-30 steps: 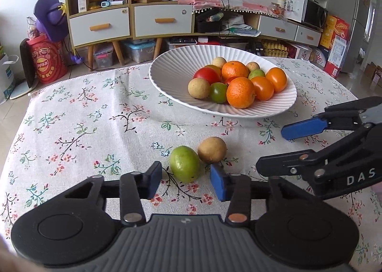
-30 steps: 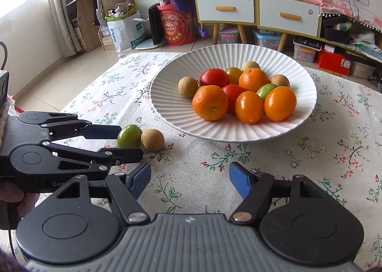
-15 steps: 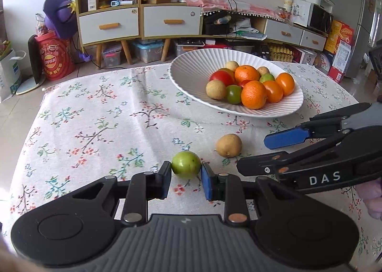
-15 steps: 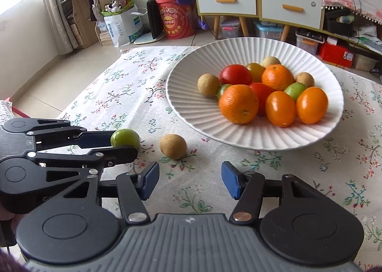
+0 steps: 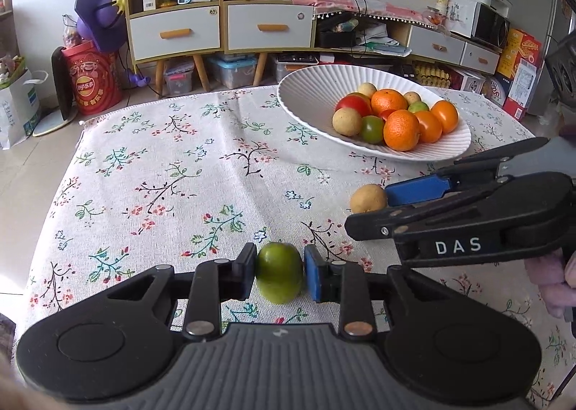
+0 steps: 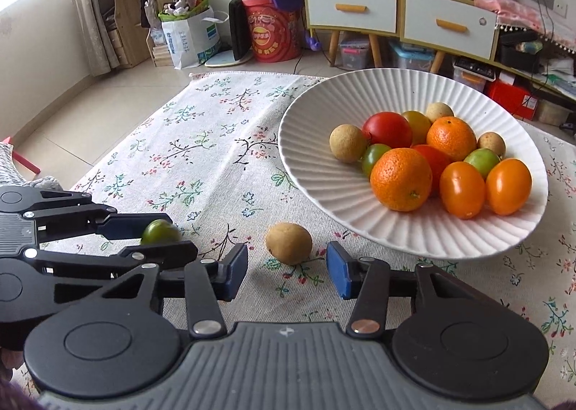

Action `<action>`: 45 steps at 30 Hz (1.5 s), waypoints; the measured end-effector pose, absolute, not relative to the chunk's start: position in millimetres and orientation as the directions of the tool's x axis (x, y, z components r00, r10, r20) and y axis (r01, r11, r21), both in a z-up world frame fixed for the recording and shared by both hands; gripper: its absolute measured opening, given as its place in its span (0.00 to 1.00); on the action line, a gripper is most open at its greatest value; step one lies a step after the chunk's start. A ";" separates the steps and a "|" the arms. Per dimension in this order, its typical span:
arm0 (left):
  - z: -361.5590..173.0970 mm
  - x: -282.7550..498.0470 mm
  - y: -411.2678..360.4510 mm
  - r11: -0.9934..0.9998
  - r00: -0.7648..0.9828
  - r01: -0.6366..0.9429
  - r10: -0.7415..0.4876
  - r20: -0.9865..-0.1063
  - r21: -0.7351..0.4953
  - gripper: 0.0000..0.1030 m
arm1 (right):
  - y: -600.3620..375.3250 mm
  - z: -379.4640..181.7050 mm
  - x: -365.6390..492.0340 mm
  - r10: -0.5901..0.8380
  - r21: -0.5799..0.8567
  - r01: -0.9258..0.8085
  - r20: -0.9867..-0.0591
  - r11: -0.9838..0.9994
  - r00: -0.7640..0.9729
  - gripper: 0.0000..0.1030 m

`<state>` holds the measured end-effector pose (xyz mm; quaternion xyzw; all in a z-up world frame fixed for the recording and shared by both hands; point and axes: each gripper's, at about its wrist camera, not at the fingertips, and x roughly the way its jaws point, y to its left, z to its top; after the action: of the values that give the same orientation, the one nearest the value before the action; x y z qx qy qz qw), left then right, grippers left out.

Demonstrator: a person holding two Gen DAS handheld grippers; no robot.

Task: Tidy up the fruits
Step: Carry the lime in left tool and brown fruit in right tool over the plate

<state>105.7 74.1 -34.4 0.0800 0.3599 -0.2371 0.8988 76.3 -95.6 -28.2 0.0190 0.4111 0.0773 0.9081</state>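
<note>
My left gripper point(image 5: 280, 271) is shut on a small green fruit point(image 5: 279, 272) that sits low at the floral tablecloth; the fruit also shows in the right wrist view point(image 6: 158, 231) between the left fingers. My right gripper point(image 6: 287, 267) is open, its pads on either side of a tan round fruit point(image 6: 289, 243) lying on the cloth; that fruit also shows in the left wrist view point(image 5: 368, 198). A white ribbed bowl point(image 6: 320, 187) beyond it holds oranges, tomatoes, green and tan fruits. The bowl also shows in the left wrist view point(image 5: 309, 100).
The table wears a floral cloth point(image 5: 172, 172). Its far edge drops to the floor, where a red bucket point(image 5: 91, 77), bags and a cabinet with drawers point(image 5: 219, 28) stand. The two grippers sit close side by side.
My left gripper has closed on the green fruit. My right gripper has moved forward so that its open pads flank the tan fruit.
</note>
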 end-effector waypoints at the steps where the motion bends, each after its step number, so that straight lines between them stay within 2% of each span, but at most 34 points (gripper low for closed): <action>1: -34.4 105.6 74.0 0.874 0.628 0.484 -0.369 -0.685 -0.027 0.21 | -95.7 -28.1 76.5 0.156 0.098 -0.126 -0.743 0.987 0.651 0.42; 5: -34.4 105.1 71.5 0.873 0.627 0.487 -0.365 -0.688 -0.019 0.21 | -92.8 -28.6 77.7 0.151 0.089 -0.127 -0.741 0.988 0.655 0.39; 11: -33.5 105.5 69.1 0.874 0.625 0.485 -0.361 -0.692 -0.018 0.19 | -90.1 -28.1 79.3 0.153 0.076 -0.145 -0.741 0.987 0.654 0.24; 30: -16.8 101.5 61.7 0.873 0.646 0.488 -0.372 -0.667 -0.015 0.19 | -106.6 -7.3 63.6 0.222 0.132 -0.184 -0.713 0.974 0.665 0.24; 45: 3.7 105.4 37.9 0.871 0.672 0.490 -0.408 -0.617 -0.042 0.19 | -147.2 12.4 56.1 0.200 0.181 -0.106 -0.653 0.978 0.731 0.24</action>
<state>105.4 37.9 3.7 0.0637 0.3212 -0.2463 0.9122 56.1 -147.2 12.4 0.0658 0.3575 0.0826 0.9279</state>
